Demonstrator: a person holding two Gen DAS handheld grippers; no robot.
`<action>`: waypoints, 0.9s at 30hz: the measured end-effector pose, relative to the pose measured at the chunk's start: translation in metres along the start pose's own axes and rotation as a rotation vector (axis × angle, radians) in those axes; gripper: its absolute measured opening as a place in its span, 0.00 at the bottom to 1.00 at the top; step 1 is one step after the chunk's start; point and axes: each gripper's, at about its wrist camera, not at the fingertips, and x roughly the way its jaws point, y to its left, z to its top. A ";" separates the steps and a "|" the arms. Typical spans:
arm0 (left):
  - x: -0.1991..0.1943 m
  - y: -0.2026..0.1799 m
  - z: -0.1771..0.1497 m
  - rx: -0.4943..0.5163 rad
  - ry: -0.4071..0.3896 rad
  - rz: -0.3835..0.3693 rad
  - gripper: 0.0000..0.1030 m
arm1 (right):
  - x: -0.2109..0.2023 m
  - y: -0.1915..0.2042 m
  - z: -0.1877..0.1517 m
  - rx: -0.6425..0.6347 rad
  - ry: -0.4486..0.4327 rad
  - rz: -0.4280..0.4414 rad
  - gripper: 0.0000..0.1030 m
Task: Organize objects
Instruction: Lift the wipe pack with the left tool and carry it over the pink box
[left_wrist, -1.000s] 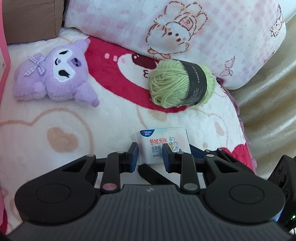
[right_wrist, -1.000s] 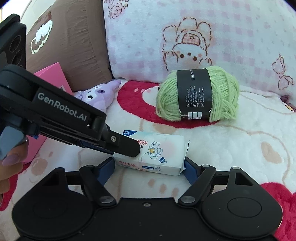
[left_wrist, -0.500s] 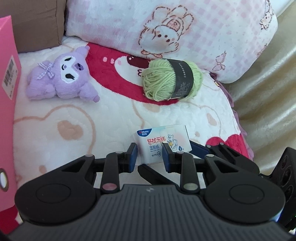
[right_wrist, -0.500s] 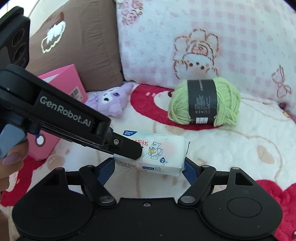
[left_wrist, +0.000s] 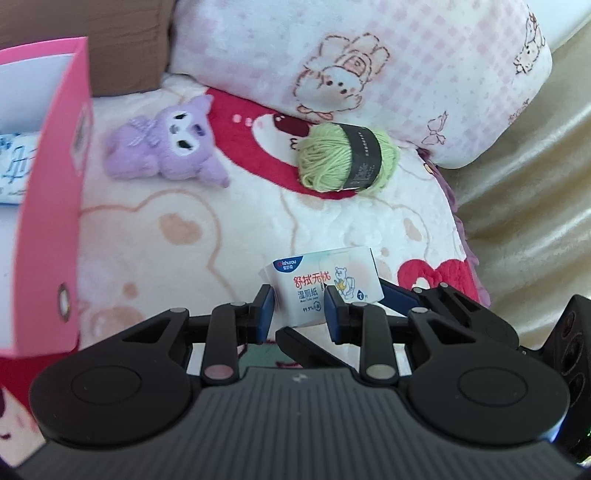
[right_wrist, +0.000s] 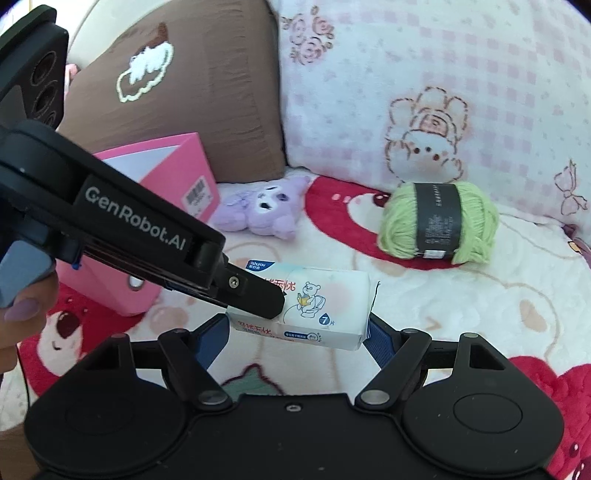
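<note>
A white wet-wipe pack (left_wrist: 317, 284) with a bear print hangs above the blanket, held by both grippers at once. My left gripper (left_wrist: 298, 299) is shut across the pack's thin side. In the right wrist view its black finger (right_wrist: 258, 295) presses on the pack (right_wrist: 332, 295) from the left. My right gripper (right_wrist: 297, 326) is shut on the pack's two ends, with its blue pads against them. A green yarn ball (right_wrist: 436, 225) with a black label and a purple plush toy (right_wrist: 266, 210) lie on the blanket beyond.
An open pink box (left_wrist: 55, 221) stands at the left, with a blue-and-white packet (left_wrist: 14, 162) inside. A brown pillow (right_wrist: 207, 92) and a pink checked pillow (right_wrist: 443, 74) line the back. The bed edge and a beige cover (left_wrist: 524, 221) are at the right.
Both grippers have risen and drawn back together with the pack between them. The plush and yarn look smaller, and the pink box has come into view at the left.
</note>
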 end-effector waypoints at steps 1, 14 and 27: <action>-0.005 0.001 -0.001 -0.004 0.002 0.001 0.26 | -0.002 0.004 0.001 -0.002 0.001 0.003 0.79; -0.077 0.006 -0.009 -0.058 0.013 -0.014 0.28 | -0.052 0.062 0.029 -0.122 -0.051 0.004 0.82; -0.158 0.022 -0.006 -0.032 -0.062 0.057 0.26 | -0.075 0.116 0.047 -0.193 0.009 0.093 0.78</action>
